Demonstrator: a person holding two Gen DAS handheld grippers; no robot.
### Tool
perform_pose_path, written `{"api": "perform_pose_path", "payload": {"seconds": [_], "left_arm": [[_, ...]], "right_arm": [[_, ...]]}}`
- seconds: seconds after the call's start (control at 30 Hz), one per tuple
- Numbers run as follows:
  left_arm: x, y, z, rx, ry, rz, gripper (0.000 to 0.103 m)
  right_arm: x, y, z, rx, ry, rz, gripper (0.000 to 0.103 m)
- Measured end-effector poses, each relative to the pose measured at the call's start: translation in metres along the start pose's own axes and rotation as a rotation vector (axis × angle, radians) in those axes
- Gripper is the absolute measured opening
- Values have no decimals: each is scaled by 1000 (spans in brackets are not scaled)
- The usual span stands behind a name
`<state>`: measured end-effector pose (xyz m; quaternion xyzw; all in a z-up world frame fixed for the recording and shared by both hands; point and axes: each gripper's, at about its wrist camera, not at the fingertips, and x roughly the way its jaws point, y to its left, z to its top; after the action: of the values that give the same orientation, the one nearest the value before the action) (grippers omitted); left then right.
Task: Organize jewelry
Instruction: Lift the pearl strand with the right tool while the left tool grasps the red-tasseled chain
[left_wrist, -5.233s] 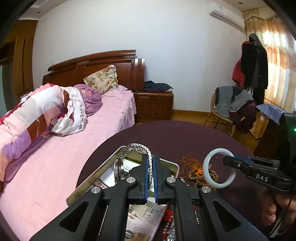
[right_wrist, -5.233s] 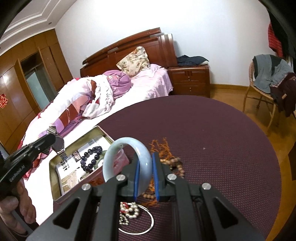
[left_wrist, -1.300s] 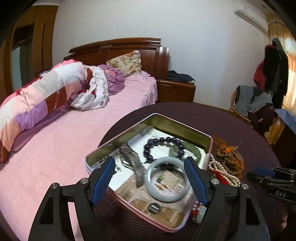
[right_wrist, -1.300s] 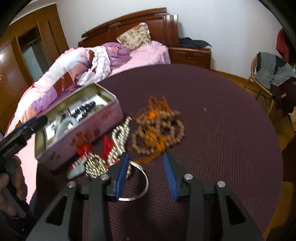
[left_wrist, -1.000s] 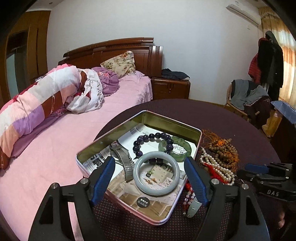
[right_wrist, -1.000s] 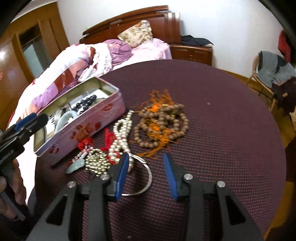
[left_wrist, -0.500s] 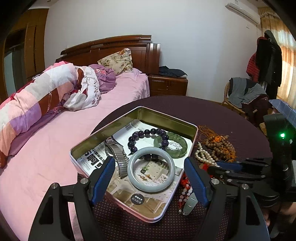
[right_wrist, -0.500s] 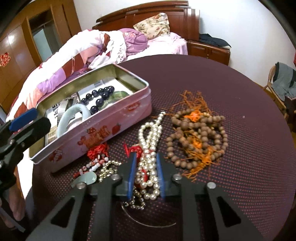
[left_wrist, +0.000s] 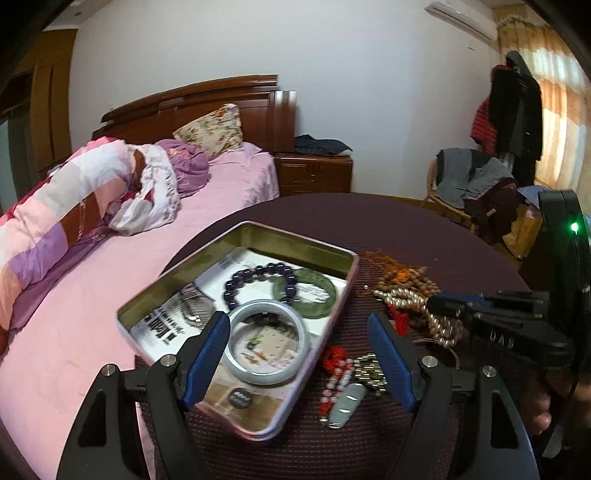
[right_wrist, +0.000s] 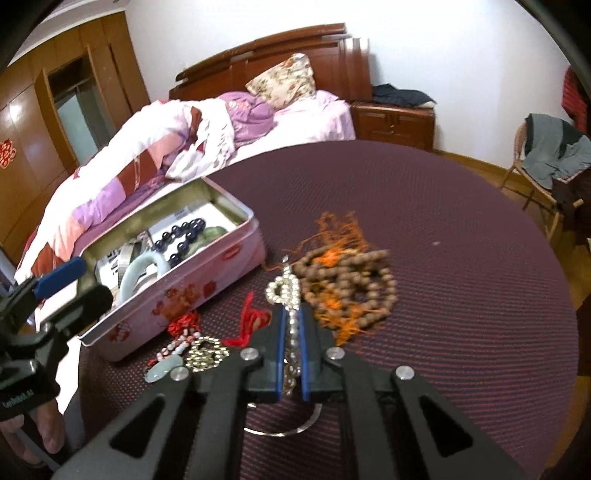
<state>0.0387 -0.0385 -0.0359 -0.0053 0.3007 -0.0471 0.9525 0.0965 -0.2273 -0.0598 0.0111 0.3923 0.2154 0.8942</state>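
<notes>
Right now the right gripper (right_wrist: 291, 343) is clamped on the pearl strand (right_wrist: 286, 291), whose loop juts out just past its tips, so the pick-up step is in hand. Beneath it lies a thin silver bangle (right_wrist: 280, 430); just ahead to its right sits the wooden bead string (right_wrist: 351, 284) with orange tassels. Farther off to its left stands the open tin (right_wrist: 207, 280), already holding bangles and a dark bead bracelet. The left gripper (left_wrist: 297, 354) hovers over that tin, jaws wide apart and empty. Next, I judge, the strand needs lifting clear of the red cords (right_wrist: 251, 321) beside it, then carrying leftward over the tin's rim.
</notes>
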Motion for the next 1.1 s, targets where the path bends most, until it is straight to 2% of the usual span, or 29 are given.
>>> {"api": "perform_pose_path", "payload": {"seconds": [0.2,0.5,0.57,0.63,0.7,0.83,0.87,0.93,1.03,1.1], "left_arm": [[2,-27,-4,65,10,-51,77],[25,-55,-18,112,98,-133,77],[31,-56,-19,115,124,-143,71],[38,-57,-21,115,161,-159,56],[43,-59,-22,114,191,-175,51],[48,-67,-24,139,227,-190,49],[51,-67,-25,138,242,-195,45],[51,-64,-24,126,247,-210,24],[47,-62,-24,119,232,-231,7],[41,-64,-24,132,203,-235,4]], "right_arm": [[-20,-20,-3,29,-38,-40,9],[-19,-49,-15,96,-8,-73,9],[-17,-51,-16,98,-2,-74,9],[-14,-52,-19,104,5,-75,9],[-12,-54,-21,113,8,-75,9],[-10,-55,-23,115,12,-72,9],[-10,-56,-23,114,9,-72,10],[-11,-57,-23,115,10,-71,10],[-10,-58,-24,120,15,-72,10],[-10,-58,-24,122,17,-75,10]]}}
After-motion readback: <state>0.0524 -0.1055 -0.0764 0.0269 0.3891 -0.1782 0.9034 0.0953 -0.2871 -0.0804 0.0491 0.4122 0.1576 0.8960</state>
